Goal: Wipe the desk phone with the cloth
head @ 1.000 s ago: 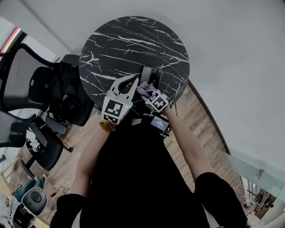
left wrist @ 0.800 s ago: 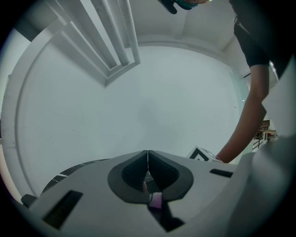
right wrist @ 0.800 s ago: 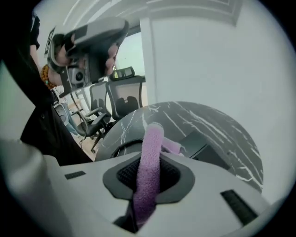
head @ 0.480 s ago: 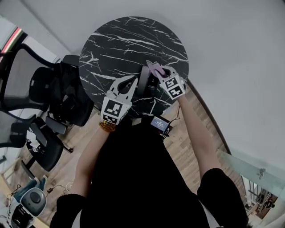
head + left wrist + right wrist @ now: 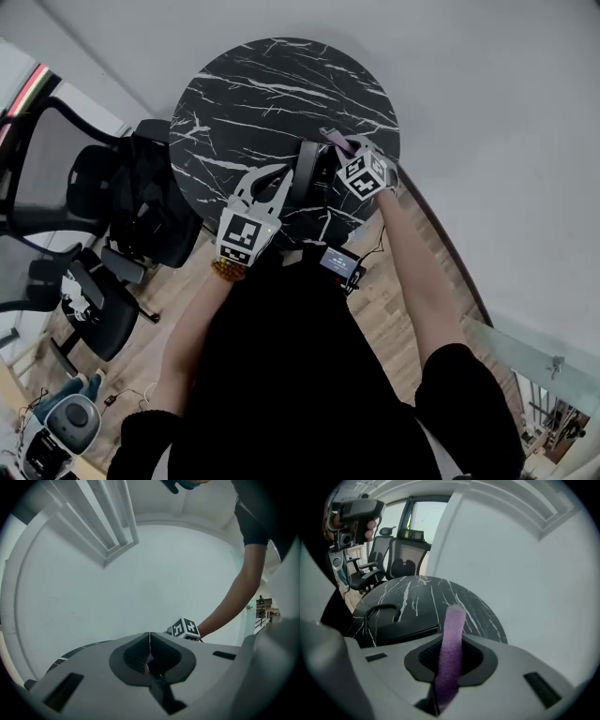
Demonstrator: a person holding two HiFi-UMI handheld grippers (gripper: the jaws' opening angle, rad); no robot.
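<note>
Overhead, in the head view, a round black marble table (image 5: 272,84) fills the upper centre, with the dark desk phone (image 5: 307,173) near its lower edge, close to the person. The right gripper (image 5: 345,150) reaches over the phone's right side, pinching a purple cloth (image 5: 333,139), likely so that the soft fold meets the phone first. The left gripper (image 5: 278,172) hovers just left of the phone, perhaps ready to steady it. A small lit screen (image 5: 337,262) at the person's waist is too small to read. Next, the left gripper view looks up at a pale wall; its jaws are pressed together on nothing clear, and the other gripper's marker cube (image 5: 184,629) shows only black-and-white squares. Lastly, the right gripper view shows jaws clamped on the cloth (image 5: 452,634), its end jutting forward, with the phone (image 5: 401,623) and its cord at lower left. No brand is legible.
</note>
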